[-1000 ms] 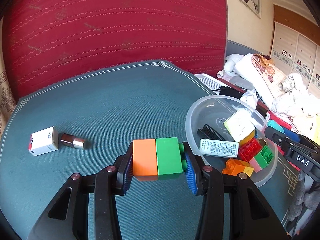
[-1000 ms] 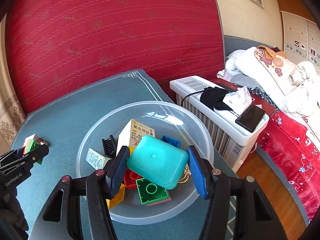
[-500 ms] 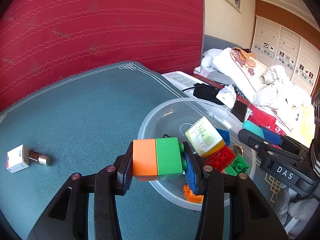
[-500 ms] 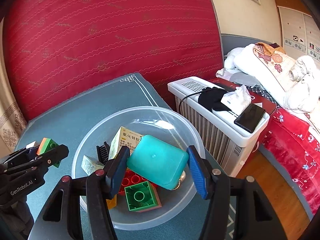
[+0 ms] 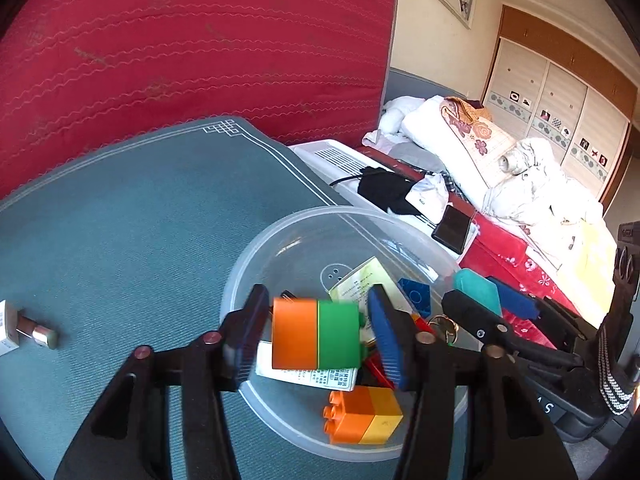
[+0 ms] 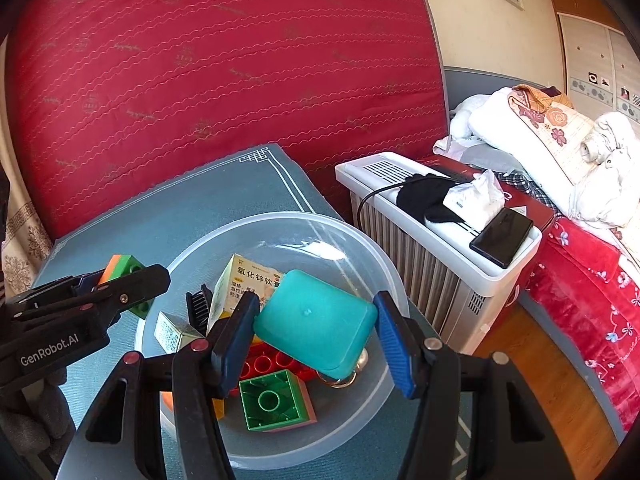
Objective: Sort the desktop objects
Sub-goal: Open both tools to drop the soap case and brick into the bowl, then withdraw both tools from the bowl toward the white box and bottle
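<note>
My left gripper is over the near rim of a clear plastic bowl. Its jaws stand apart, with gaps on both sides of an orange-and-green brick between them. My right gripper is shut on a teal soap-like case and holds it above the bowl. In the bowl lie a medicine box, a green brick, a red brick, an orange-yellow brick, a black comb and a small white box.
A small white box and a metal-capped tube lie on the teal tablecloth at the left. A white heater carrying a phone stands right of the table. A red mattress leans behind.
My left gripper has swung right over the bowl and its jaws have opened off the orange-and-green brick. My right gripper has kept the teal case over the bowl.
</note>
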`<state>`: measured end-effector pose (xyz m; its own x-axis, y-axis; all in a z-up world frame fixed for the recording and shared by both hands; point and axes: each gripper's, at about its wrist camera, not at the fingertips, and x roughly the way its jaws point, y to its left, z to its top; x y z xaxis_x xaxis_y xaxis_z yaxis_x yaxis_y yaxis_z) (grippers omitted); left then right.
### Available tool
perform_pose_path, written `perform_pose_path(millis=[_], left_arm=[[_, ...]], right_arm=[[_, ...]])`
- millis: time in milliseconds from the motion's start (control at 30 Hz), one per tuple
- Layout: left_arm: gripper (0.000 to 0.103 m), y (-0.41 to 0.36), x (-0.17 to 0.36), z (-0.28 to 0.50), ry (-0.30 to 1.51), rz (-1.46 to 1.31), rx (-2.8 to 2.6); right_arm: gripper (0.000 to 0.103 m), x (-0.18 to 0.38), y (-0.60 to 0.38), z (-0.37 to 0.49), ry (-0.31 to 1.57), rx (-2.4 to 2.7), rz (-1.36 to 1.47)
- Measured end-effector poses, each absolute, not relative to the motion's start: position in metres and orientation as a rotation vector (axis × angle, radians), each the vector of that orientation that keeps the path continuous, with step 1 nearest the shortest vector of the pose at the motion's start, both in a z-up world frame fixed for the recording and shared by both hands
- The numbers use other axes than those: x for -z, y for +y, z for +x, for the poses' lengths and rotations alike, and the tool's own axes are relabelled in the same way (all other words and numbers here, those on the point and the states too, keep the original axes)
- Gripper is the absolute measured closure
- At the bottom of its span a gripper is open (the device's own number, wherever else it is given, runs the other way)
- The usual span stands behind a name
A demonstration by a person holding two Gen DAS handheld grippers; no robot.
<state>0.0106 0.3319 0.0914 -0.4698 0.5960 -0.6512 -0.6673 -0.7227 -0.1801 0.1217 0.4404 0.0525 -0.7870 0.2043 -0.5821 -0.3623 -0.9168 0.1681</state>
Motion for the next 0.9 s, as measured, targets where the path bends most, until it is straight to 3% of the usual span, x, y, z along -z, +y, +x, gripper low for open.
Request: perform_pose_path(millis=[33,167,667,900], left_arm=[[0.021,0.332,-0.091,0.009,0.105,-0.929,-2.184],[0.021,0.326,-0.092,0.010,0.093,-0.906,-2.206],[0.021,0.295,-0.089,0.006,0.067,-0.921,-2.306],[0.014,0.285,-0.087,0.008,0.077,-0.916,-2.339]], right_arm=[[0.039,-0.052,0.440,0.121,0.395,-2.687,-0.834],[0.027,-0.049,0.443,0.122,0.422,-2.680,-0.832],[0.027,-0.054,0.434,0.125,0.422,-2.686,-0.812],[0.026,-0.056,0.428,0.126,0.416,-2.695,-0.814]])
